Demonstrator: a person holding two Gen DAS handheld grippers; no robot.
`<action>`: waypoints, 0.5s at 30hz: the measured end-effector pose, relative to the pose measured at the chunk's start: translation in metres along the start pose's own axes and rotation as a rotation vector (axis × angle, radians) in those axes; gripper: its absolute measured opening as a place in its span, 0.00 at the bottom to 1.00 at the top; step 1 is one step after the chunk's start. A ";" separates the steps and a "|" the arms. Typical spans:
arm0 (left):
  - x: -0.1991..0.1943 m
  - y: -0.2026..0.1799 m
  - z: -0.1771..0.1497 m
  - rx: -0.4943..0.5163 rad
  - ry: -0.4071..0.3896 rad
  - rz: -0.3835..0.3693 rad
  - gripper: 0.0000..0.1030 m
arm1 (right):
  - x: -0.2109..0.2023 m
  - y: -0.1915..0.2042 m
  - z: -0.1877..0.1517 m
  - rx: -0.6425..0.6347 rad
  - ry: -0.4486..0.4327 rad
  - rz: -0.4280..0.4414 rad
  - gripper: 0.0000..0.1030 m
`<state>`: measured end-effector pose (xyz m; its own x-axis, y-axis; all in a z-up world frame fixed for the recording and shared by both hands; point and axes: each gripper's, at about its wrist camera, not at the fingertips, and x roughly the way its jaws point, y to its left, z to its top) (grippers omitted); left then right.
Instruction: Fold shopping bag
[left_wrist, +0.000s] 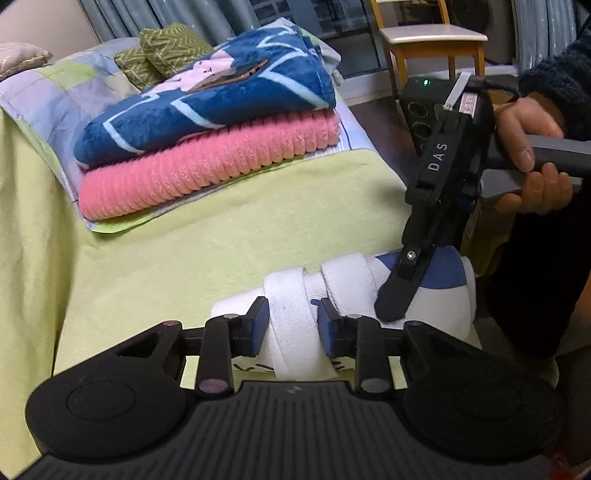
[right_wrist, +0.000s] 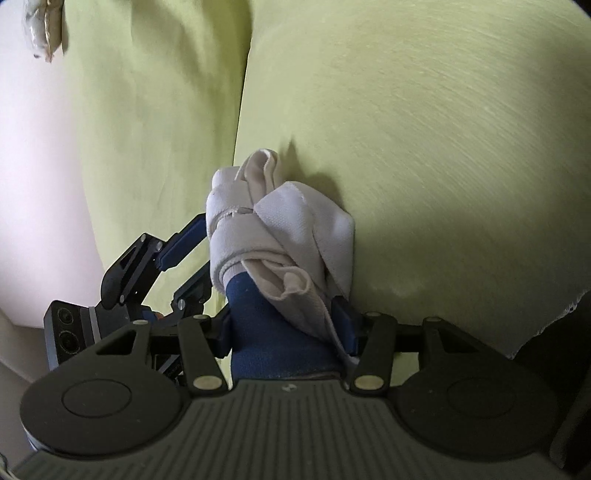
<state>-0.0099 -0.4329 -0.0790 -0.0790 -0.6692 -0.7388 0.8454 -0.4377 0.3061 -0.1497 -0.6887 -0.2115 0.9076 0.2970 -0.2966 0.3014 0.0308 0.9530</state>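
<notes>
The shopping bag lies as a compact white roll with a blue printed patch on the yellow-green bed cover, near the cover's front edge. In the left wrist view its long axis runs from about 8 o'clock to 2 o'clock.

The left hand-held gripper sits at the 8 o'clock end. Its blue pads bracket a white strap wrapped around the roll. They appear to touch the strap on both sides, so it reads as clamped on the strap, though pressure cannot be confirmed.

The right hand-held gripper holds the 2 o'clock end, clamped on the blue section of the bag. Both are at the bag; neither is nearer.

The left wrist view shows the whole roll, the right hand on its handle, and the stacked blankets at 11 o'clock, well apart. The right wrist view shows what that view hides: loose white fabric bunched at 12 o'clock beyond the fingers.
</notes>
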 end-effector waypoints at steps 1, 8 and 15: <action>0.002 0.000 0.001 -0.003 0.007 -0.001 0.33 | 0.000 0.004 0.001 -0.027 -0.001 -0.018 0.46; 0.013 -0.007 0.010 0.034 0.029 0.007 0.32 | 0.002 0.074 -0.045 -0.587 0.003 -0.382 0.67; 0.019 -0.003 0.010 0.042 0.025 -0.002 0.32 | -0.025 0.110 -0.077 -0.859 -0.201 -0.565 0.68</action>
<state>-0.0188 -0.4502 -0.0878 -0.0667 -0.6533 -0.7542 0.8221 -0.4643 0.3295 -0.1619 -0.6191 -0.0945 0.7550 -0.1336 -0.6420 0.4591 0.8067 0.3722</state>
